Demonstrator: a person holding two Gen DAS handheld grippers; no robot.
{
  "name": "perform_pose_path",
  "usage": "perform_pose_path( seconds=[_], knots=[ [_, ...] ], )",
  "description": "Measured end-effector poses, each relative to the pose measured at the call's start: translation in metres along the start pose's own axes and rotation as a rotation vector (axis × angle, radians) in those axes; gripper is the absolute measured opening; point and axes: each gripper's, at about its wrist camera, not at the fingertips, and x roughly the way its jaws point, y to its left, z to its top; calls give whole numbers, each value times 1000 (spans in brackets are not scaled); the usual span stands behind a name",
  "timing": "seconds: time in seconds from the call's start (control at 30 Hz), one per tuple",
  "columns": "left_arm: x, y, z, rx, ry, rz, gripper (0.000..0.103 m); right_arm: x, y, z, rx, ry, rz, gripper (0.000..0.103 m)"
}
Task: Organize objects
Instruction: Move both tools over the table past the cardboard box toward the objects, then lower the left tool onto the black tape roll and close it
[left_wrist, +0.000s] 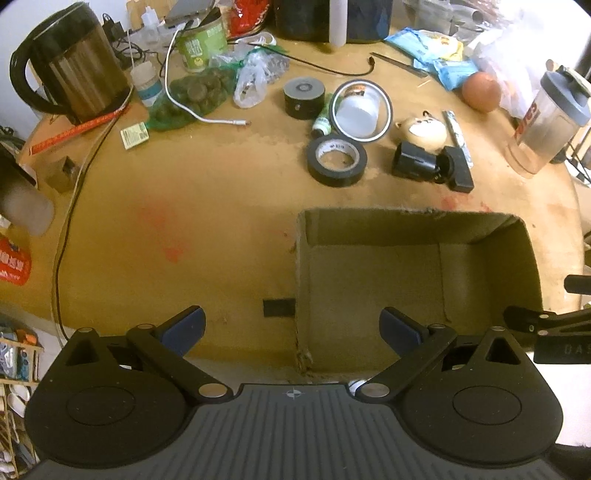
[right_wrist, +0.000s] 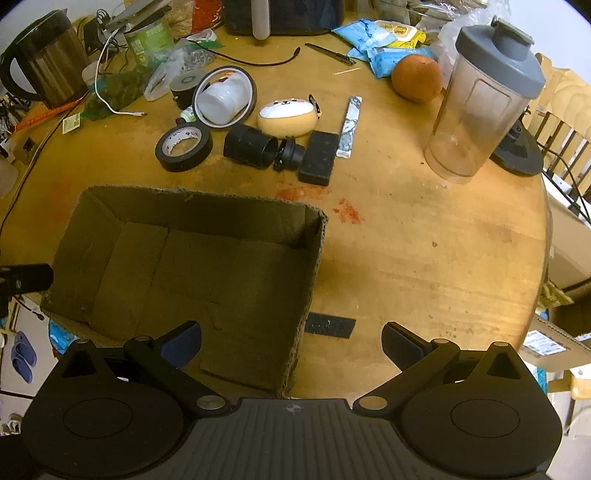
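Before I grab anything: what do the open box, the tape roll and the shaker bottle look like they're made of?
Box: brown corrugated cardboard, matte, with frayed, fluted edges. Tape roll: glossy black, vinyl-looking tape on a pale printed core, probably card. Shaker bottle: clear, slightly cloudy plastic with a matte grey lid.

I see a worn wooden surface (right_wrist: 424, 258), matt and stained; a rough corrugated cardboard box (right_wrist: 314, 258) at lower left; glossy black tape (right_wrist: 183, 146); and a clear plastic shaker (right_wrist: 480, 110) at upper right.
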Motion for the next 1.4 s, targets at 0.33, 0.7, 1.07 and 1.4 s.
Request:
perform_pose_path(
  seconds=[0.33, 0.7, 1.07, 1.4],
  knots=[
    [4, 0, 25, 34, -20, -25, 102, 3, -1, 12, 22, -2, -30, 103],
    [11, -3, 55, 81, -50, -85, 102, 4, -7, 25, 73, -24, -50, 103],
    [30, -5, 89, 125, -64, -103, 102, 6, -16, 34, 134, -37, -78, 103],
    [60, -3, 118, 127, -73, -171, 102, -1, -22, 57, 153, 11, -193, 103]
  ],
)
